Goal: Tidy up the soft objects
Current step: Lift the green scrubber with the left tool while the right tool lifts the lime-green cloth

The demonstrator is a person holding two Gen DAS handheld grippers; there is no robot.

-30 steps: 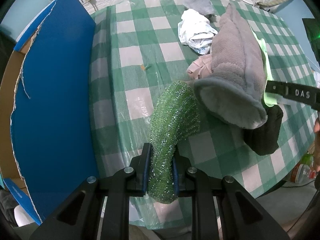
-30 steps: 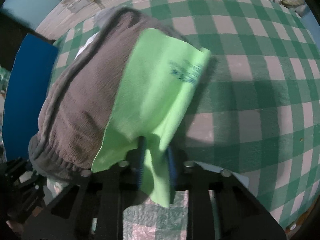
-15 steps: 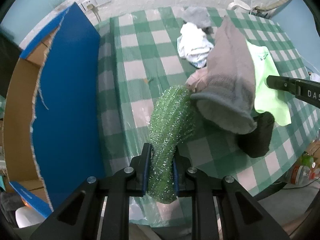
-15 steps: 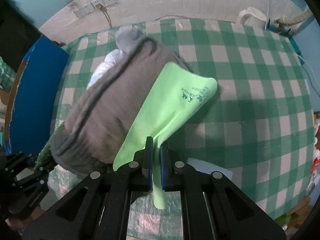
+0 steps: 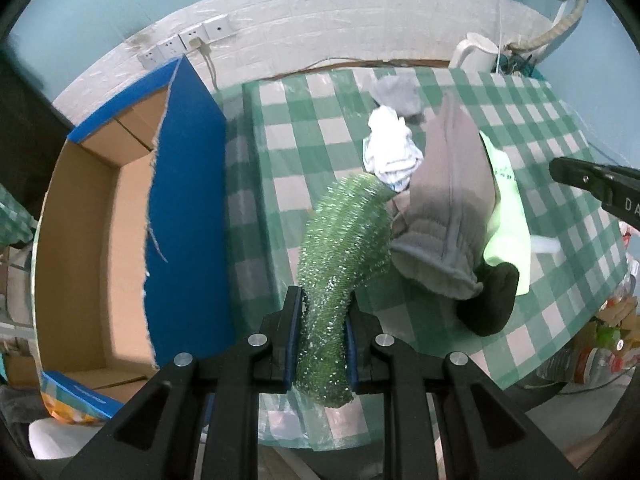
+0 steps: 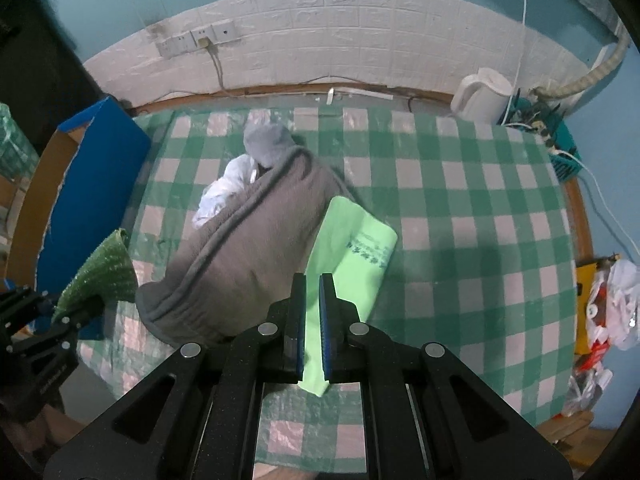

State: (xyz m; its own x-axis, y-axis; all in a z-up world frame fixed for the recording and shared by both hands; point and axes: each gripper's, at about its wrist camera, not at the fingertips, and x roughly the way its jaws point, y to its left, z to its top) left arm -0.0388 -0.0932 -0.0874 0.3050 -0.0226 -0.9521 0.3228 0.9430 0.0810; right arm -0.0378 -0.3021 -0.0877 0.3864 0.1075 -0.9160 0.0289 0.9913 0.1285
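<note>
1. Two grippers each have a soft item: the left gripper [image 5: 320, 336] is clamped on a green scrubber [image 5: 344, 240], and the right gripper [image 6: 312, 328] has a lime cloth [image 6: 352, 248] between its jaws. A narrow gap shows on either side of the cloth, so I cannot tell whether that grip is firm.
2. Both items hang over the near part of the checked table [image 6: 460, 200], beside a grey fleece [image 6: 248, 248] that rests there.
3. To do this step well, I judge the scrubber should swing left over the blue flap [image 5: 188, 200] and drop into the cardboard box [image 5: 80, 240], lifted enough to clear the torn edge.
4. The cloth should be raised free of the fleece so it does not drag it along.
5. Only the left view shows the box interior and a black item [image 5: 492, 304] under the fleece.
6. Only the right view shows the kettle [image 6: 480, 96] and the table's far right side.
</note>
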